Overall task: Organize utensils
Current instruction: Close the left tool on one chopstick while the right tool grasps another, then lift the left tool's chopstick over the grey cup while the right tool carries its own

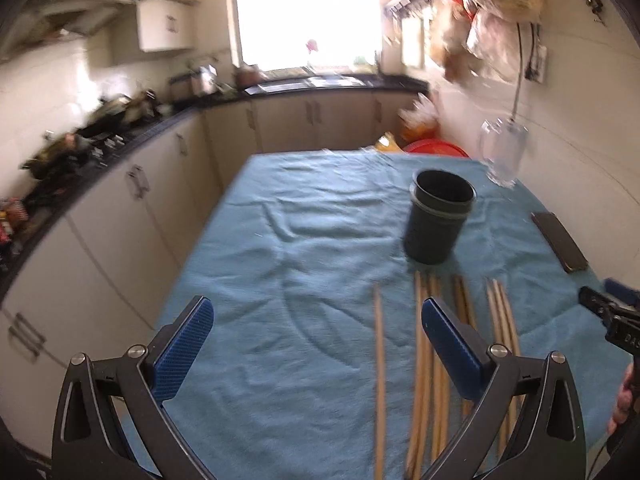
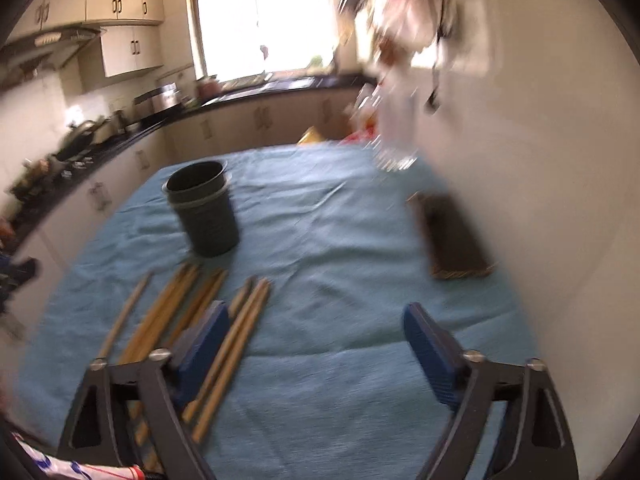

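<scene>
Several wooden chopsticks [image 1: 428, 360] [image 2: 236, 344] lie side by side on the blue tablecloth [image 1: 304, 256] [image 2: 332, 240]. Behind them stands an upright dark cylindrical holder [image 1: 438, 216] [image 2: 204, 208], and I see nothing inside it. My left gripper [image 1: 316, 308] hovers open over the cloth; a single chopstick [image 1: 379, 360] lies between its fingers, untouched, and the others run under its right finger [image 1: 452, 344]. My right gripper [image 2: 316, 316] is open too, with bare cloth between its blue pads; its left finger [image 2: 204, 344] sits over the chopsticks. In the left wrist view, the right gripper [image 1: 608, 312] shows at the right edge.
A dark phone [image 1: 560, 240] [image 2: 452, 236] lies on the cloth near the white wall at right. A clear glass jar [image 1: 504, 152] [image 2: 394, 148] stands at the table's far right corner. Kitchen cabinets and a cluttered counter [image 1: 100, 136] run along the left.
</scene>
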`<state>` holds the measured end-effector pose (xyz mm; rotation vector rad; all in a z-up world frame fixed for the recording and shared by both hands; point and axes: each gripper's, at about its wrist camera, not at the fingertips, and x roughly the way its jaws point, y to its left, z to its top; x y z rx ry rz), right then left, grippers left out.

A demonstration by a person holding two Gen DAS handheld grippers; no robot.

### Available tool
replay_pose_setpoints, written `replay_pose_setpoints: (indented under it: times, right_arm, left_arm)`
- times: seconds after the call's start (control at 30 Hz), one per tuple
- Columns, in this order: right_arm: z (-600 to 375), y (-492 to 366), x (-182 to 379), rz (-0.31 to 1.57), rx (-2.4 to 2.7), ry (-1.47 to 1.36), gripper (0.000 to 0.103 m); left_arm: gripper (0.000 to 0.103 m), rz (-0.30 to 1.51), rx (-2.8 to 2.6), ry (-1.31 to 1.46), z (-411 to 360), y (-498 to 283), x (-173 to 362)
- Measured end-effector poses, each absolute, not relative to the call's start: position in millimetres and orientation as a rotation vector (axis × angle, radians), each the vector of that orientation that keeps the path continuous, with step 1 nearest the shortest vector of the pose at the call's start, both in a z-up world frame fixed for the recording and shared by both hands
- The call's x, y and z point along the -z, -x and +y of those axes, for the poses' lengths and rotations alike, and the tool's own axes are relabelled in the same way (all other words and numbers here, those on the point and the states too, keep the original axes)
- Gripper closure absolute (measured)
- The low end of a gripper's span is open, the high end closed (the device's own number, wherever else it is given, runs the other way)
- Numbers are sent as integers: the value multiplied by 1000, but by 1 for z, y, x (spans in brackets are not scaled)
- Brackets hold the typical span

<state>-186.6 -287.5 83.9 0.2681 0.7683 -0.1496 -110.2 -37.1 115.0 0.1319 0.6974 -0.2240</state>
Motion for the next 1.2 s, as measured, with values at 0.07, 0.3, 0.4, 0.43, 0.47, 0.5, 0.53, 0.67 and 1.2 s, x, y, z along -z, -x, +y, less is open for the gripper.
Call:
replay_pose_setpoints:
  times: [0.07,0.3,0.4,0.43,0.47,0.5,0.53,0.67,1.2]
  right_arm:
    - [-295,173,-70,837,98,-338,38]
    - [-293,137,-41,941,10,-437,53]
    - [-282,128,-35,963,-6,-411,55]
    - [-277,124,-34,970,-9,-396,57]
    - [-272,121,-32,980,-8,-375,59]
    - [-266,118,-30,995,1,-341,61]
    - [-262,116,-28,1006,8,-313,63]
    - [-253,111,-27,1021,18,-235,74]
    - [-275,92,-25,1134,52,-170,90]
  left_arm:
    - [0,755,261,-133,-45,94,-105]
    - [32,994,364,-81,-71,31,-58]
    - [37,1053,388,-39,-76,15,-43]
    - [37,1058,390,-40,-77,12,-41]
    - [38,1068,390,-49,-80,9,-36]
    - [42,1077,392,-60,-82,6,-34]
    - [48,1086,395,-71,-85,5,-31]
    - [64,1135,396,-106,-94,-2,-16]
    - [95,1151,401,-127,-88,-15,-14]
